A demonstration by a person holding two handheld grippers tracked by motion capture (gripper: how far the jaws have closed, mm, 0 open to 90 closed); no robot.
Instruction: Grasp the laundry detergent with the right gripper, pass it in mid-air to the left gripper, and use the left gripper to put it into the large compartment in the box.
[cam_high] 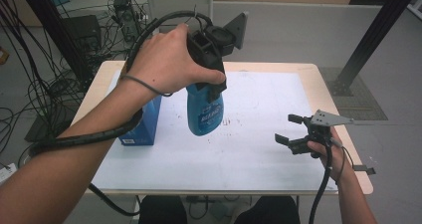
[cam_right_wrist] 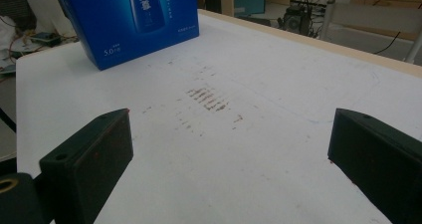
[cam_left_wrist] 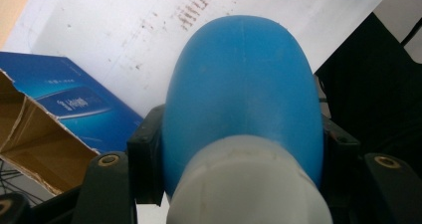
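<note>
while clamped in left tool (cam_high: pixel 209 92): blue bottle (cam_high: pixel 203 112)

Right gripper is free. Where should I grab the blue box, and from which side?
Take the blue box across its two broad faces, near the upper half, coming in from its right, the side facing the open right gripper. It stands upright and narrow; its torn top is open, so probably avoid pinching the ragged flaps.

Blue bottle (cam_high: pixel 204 115) with white cap — hanging upright above the table, beside an opened blue box (cam_high: pixel 144 124).
</note>
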